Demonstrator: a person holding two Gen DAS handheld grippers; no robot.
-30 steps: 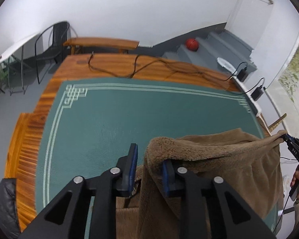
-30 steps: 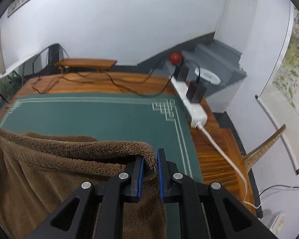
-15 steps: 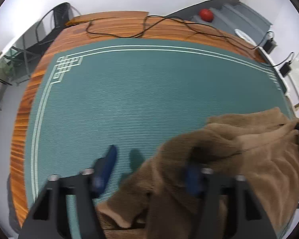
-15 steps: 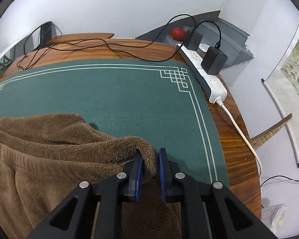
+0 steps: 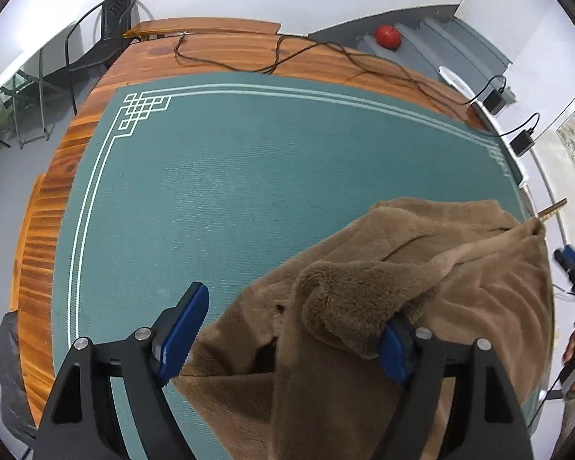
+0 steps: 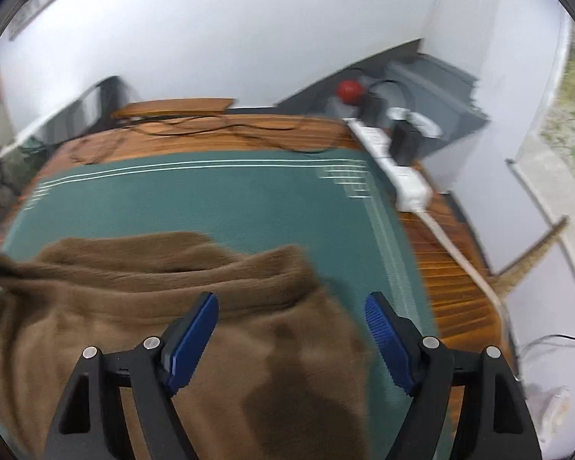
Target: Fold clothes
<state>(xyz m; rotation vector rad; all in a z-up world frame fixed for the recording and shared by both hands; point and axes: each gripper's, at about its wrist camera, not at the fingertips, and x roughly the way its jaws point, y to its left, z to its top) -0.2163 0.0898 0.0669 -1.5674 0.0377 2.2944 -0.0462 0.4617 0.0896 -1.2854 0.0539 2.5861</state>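
The fuzzy brown garment (image 5: 421,299) lies in a heap on the green mat (image 5: 230,199), at the near right part of it. The mat covers a wooden table (image 5: 46,230).

The left gripper (image 5: 287,329) has its jaws spread wide. A fold of the brown cloth is draped over its right finger (image 5: 393,349), but nothing pinches it. This view alone shows a black chair (image 5: 107,27) past the far left corner and, at the right edge, the right gripper (image 5: 573,268) seen from outside, next to the cloth's far corner.

The right wrist view is blurry. The right gripper (image 6: 291,335) hangs over the garment (image 6: 172,306) with its jaws spread wide and nothing between them. Only here can the white power strip (image 6: 395,165) be seen well, with black plugs in it. A red ball (image 6: 348,90) sits behind the table.
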